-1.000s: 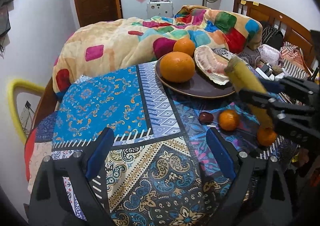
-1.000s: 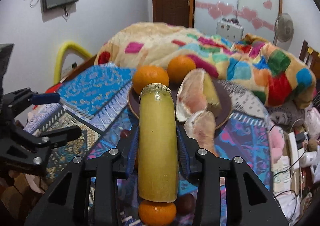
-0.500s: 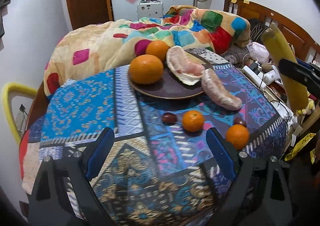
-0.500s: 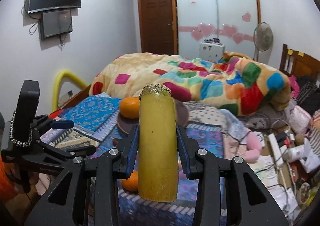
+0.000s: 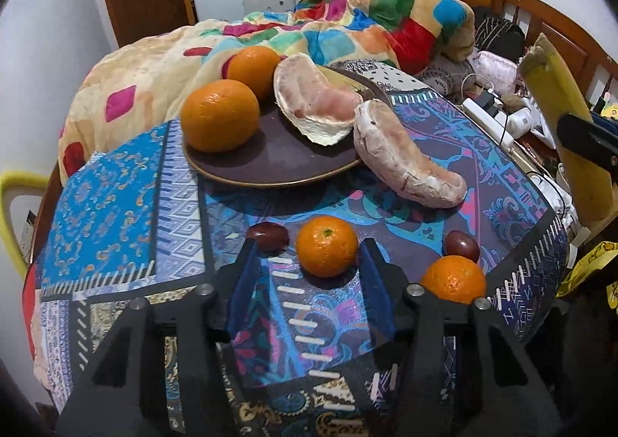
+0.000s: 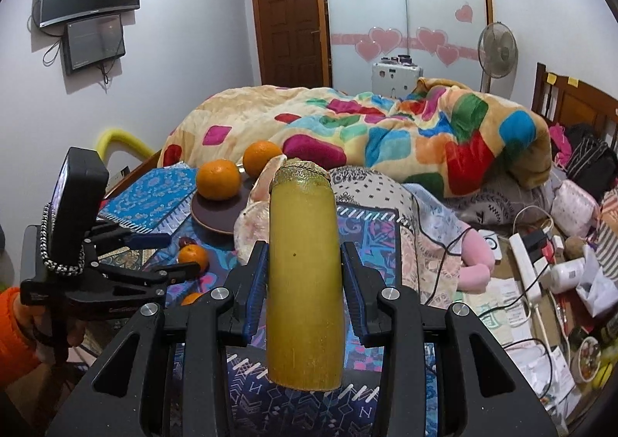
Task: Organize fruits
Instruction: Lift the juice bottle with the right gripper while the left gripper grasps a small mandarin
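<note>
My left gripper (image 5: 309, 255) is open, its blue pads on either side of a small orange (image 5: 326, 245) on the patterned tablecloth; I cannot tell whether they touch it. My right gripper (image 6: 303, 255) is shut on a yellow sugarcane stick (image 6: 304, 274), held upright in the air at the table's right edge; the stick also shows in the left wrist view (image 5: 564, 128). A dark plate (image 5: 270, 162) holds two large oranges (image 5: 220, 114) and a pomelo piece (image 5: 313, 104). Another pomelo piece (image 5: 405, 162) lies beside the plate.
A second small orange (image 5: 454, 278) and two dark red fruits (image 5: 461, 245) (image 5: 268, 236) lie near the table's front edge. A bed with a colourful blanket (image 6: 367, 128) is behind the table. Cables and a power strip (image 6: 529, 263) clutter the floor at right.
My left gripper has moved forward and right until its pads flank the small orange. My right gripper has lifted the sugarcane stick up and back from the plate.
</note>
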Tool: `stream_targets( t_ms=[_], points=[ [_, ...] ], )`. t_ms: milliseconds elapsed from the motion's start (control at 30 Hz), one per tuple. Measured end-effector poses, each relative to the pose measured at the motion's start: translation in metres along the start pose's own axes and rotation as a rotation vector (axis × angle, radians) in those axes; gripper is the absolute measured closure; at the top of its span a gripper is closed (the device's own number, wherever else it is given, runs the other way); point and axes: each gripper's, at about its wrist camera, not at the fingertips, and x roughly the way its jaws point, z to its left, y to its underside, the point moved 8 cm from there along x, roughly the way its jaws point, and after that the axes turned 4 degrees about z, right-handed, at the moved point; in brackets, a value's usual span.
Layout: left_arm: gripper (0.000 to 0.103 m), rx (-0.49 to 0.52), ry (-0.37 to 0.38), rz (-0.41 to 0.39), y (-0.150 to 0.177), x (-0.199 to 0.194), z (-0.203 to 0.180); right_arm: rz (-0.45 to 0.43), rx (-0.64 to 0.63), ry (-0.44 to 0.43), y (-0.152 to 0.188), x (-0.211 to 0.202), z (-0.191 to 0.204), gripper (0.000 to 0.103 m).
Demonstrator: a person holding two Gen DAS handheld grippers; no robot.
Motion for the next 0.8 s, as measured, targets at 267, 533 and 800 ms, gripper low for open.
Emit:
stream_targets(
  t_ms=[267,533,800],
  points=[
    [0.07,0.015,-0.003,-0.034,-0.003,-0.006,0.0,0.001,0.005,-0.032,0.0,0.006,0.006,0.069],
    [0.07,-0.019,-0.01,-0.102,-0.01,-0.038,0.031,-0.007,-0.008,-0.064,-0.011,0.016,0.025,0.069],
    [0.07,-0.051,-0.031,-0.134,-0.021,-0.049,0.065,-0.006,-0.033,-0.092,-0.028,0.036,0.049,0.069]
  ],
)
